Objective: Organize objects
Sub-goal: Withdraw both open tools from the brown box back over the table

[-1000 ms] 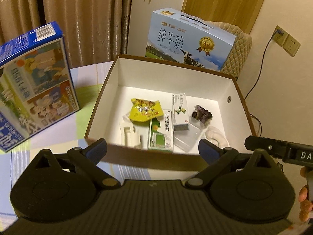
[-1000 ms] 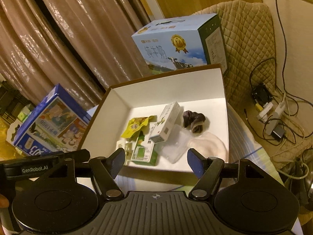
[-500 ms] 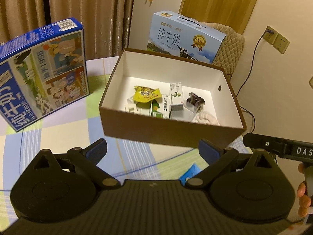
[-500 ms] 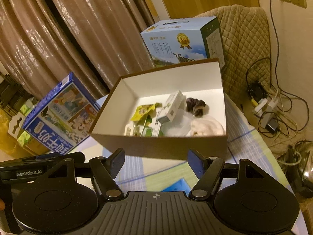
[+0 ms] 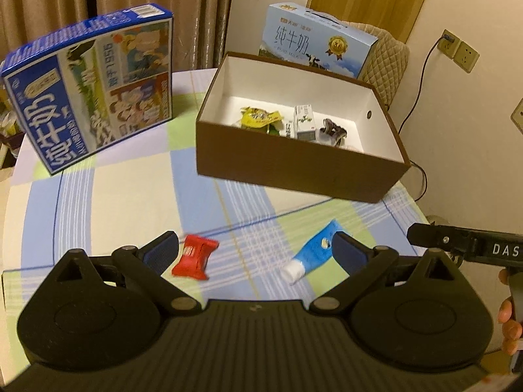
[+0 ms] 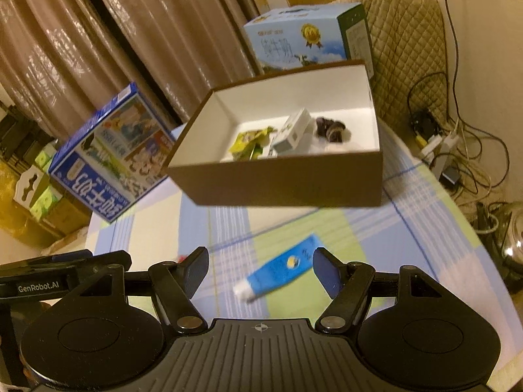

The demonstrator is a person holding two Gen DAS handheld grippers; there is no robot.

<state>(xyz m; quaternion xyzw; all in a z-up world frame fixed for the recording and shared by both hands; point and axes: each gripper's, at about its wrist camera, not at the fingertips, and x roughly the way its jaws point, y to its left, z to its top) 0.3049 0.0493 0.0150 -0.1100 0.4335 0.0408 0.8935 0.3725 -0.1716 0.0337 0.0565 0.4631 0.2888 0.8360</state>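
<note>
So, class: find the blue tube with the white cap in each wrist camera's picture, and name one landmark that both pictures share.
Left wrist view: the blue tube lies on the checked cloth, lower right of centre, beside the right fingertip.
Right wrist view: the blue tube lies low at centre, between the two open fingers.
Shared landmark: the brown box with white lining, beyond the tube in both.

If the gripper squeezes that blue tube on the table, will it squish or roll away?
The blue tube looks like a soft squeeze tube with a flat crimped end, so it would probably dent a bit under the right gripper. It lies flat on the tablecloth, so rolling seems unlikely. It looks light, and smooth enough that it might slip.
</note>
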